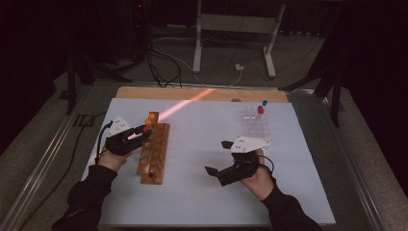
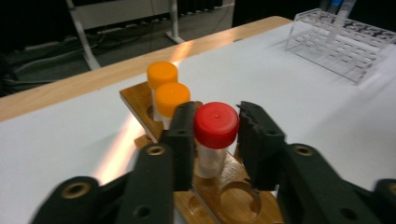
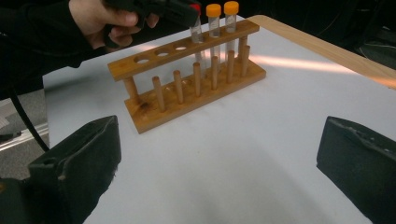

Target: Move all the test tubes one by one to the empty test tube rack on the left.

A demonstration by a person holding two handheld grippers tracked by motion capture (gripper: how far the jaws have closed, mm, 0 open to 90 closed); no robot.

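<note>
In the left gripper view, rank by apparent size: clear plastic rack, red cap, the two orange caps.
1. clear plastic rack, though it stands farthest away.
2. red cap, nearest the camera, so enlarged.
3. The two orange caps look alike; no ranking between them.

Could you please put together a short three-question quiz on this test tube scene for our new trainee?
1. True or false: the red-capped tube stands in the wooden rack.
2. How many orange-capped tubes stand in that rack?
3. Which gripper has nothing between its jaws: A) left gripper B) right gripper?

Key: 1 true; 2 two; 3 B, its jaws stand wide apart over the white table.
</note>
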